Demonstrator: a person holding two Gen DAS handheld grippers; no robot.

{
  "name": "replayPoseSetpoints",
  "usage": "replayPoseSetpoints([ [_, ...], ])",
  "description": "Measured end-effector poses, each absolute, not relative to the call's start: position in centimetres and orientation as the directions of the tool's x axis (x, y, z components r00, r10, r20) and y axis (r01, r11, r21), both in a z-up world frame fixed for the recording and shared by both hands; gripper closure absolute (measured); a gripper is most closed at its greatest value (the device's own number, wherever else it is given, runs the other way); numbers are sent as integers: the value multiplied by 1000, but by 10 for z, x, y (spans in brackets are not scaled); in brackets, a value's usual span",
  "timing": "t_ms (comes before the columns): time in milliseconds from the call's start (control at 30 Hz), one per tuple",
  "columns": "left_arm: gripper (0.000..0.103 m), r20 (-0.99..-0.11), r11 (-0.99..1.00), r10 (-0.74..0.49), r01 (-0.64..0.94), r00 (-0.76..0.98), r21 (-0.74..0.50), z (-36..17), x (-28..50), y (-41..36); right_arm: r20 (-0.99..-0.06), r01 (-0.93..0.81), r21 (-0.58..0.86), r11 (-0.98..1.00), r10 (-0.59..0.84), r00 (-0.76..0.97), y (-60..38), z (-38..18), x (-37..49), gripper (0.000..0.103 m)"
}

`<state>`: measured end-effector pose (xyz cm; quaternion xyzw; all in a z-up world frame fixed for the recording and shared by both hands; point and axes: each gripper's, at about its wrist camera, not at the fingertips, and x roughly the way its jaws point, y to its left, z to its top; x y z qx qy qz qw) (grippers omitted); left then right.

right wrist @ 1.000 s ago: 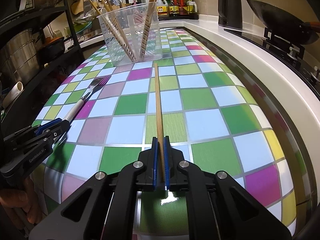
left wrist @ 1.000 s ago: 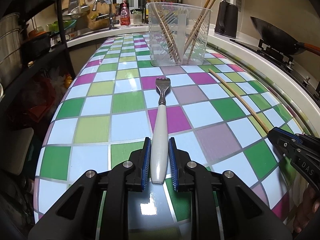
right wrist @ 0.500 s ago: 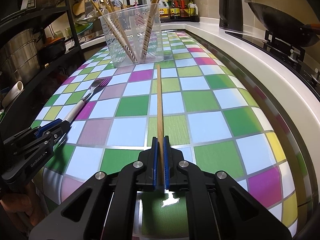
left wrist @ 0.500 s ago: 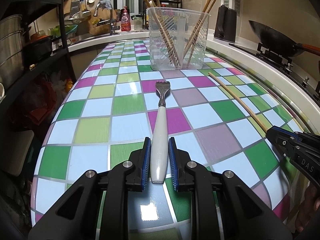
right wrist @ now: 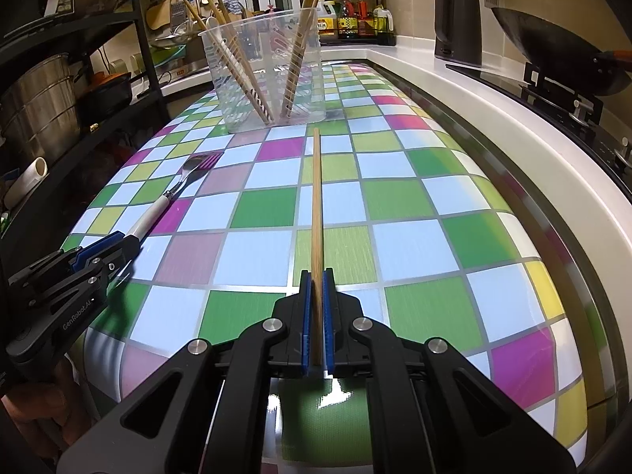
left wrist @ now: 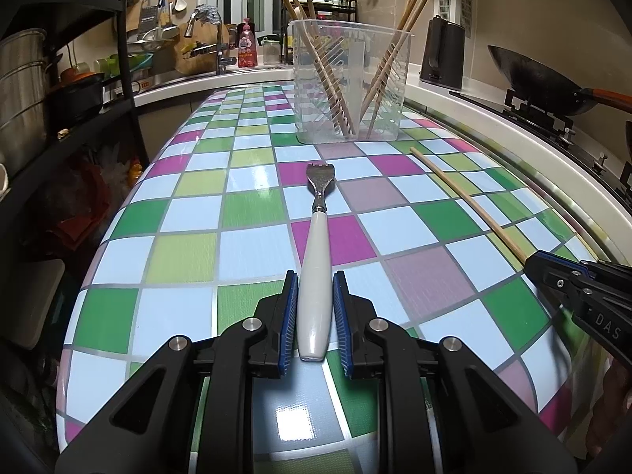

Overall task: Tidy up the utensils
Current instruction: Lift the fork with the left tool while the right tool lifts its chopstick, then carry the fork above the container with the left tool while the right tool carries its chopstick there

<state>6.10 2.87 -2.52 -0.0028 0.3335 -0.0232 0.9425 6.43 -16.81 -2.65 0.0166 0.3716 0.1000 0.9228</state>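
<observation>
My left gripper (left wrist: 315,280) is shut on the white handle of a fork (left wrist: 316,260), whose metal tines point at a clear plastic utensil holder (left wrist: 349,87) with several wooden chopsticks leaning in it. My right gripper (right wrist: 316,276) is shut on a single wooden chopstick (right wrist: 316,197) that points toward the same holder (right wrist: 264,71). The fork (right wrist: 173,193) and left gripper (right wrist: 104,251) show at the left of the right wrist view. The chopstick (left wrist: 466,201) and right gripper (left wrist: 553,268) show at the right of the left wrist view.
The checkered table (left wrist: 189,245) has a white counter edge (right wrist: 513,126) on its right, with a black kettle (right wrist: 458,23) and a wok (right wrist: 553,47) on a stove. A dark shelf rack with pots (left wrist: 43,91) stands left. A sink (left wrist: 205,59) lies behind.
Both grippers have tilted or lifted slightly, so the holder sits a little lower in each view. Both stay shut on their utensils.
</observation>
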Motion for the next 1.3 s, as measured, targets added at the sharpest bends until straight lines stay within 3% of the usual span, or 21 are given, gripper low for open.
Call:
replayPoseSetpoints([
  [400,85,-619,998,-67,59,783,-34,-13,55,28,-634,-184,97,978,203,746,-172,-3,53,98],
  [1300,86,-456,996,-85,88,886,-15,81,52,36,-391,-234,36,972,229,892,-181,116,39,98],
])
